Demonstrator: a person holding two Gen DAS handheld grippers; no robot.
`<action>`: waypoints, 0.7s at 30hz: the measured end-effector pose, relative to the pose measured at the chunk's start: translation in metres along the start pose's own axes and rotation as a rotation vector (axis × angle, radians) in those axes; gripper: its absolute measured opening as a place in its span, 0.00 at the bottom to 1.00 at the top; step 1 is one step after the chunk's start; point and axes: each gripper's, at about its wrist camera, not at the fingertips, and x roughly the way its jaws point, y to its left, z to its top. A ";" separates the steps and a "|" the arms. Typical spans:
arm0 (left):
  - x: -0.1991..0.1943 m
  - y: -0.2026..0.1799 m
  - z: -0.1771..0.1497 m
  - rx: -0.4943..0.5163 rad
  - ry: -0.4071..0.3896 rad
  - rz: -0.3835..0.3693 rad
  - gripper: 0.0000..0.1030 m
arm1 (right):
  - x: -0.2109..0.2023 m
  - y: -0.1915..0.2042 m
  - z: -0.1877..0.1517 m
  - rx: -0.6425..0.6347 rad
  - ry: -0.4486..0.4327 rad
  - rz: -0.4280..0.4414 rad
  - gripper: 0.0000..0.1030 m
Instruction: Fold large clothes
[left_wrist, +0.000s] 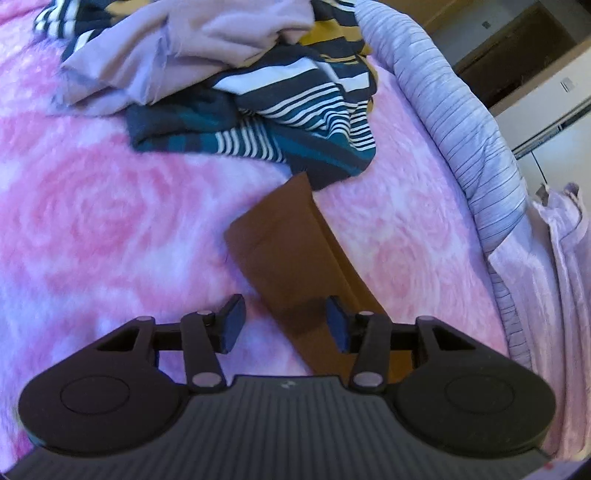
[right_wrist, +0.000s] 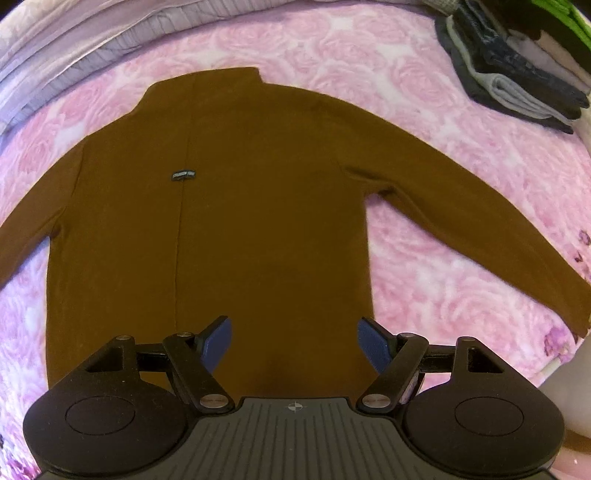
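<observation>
On pink blanket (right_wrist: 424, 258), brown sweater (right_wrist: 240, 221) flat under right gripper (right_wrist: 294, 345), spread; sleeve between left gripper (left_wrist: 286, 323) pads, unpinched.

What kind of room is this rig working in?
Most likely a bedroom, on a bed: a pink rose-print blanket as the work surface, a striped lilac quilt along its edge, and an unfolded clothes pile beyond the brown sweater.

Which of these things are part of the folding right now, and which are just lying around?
In use: brown sweater; its sleeve; left tool; right tool.

Lying about: striped clothes pile; lilac garment; folded stack; pink blanket.
</observation>
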 end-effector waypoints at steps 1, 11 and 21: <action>0.002 -0.001 0.001 0.015 -0.009 0.011 0.26 | 0.002 0.001 -0.001 -0.002 -0.002 0.000 0.70; -0.045 -0.073 -0.012 0.152 -0.129 -0.115 0.00 | 0.008 -0.025 -0.008 0.047 -0.018 0.012 0.70; -0.156 -0.292 -0.271 0.763 0.123 -0.900 0.02 | -0.002 -0.091 -0.005 0.202 -0.097 0.010 0.70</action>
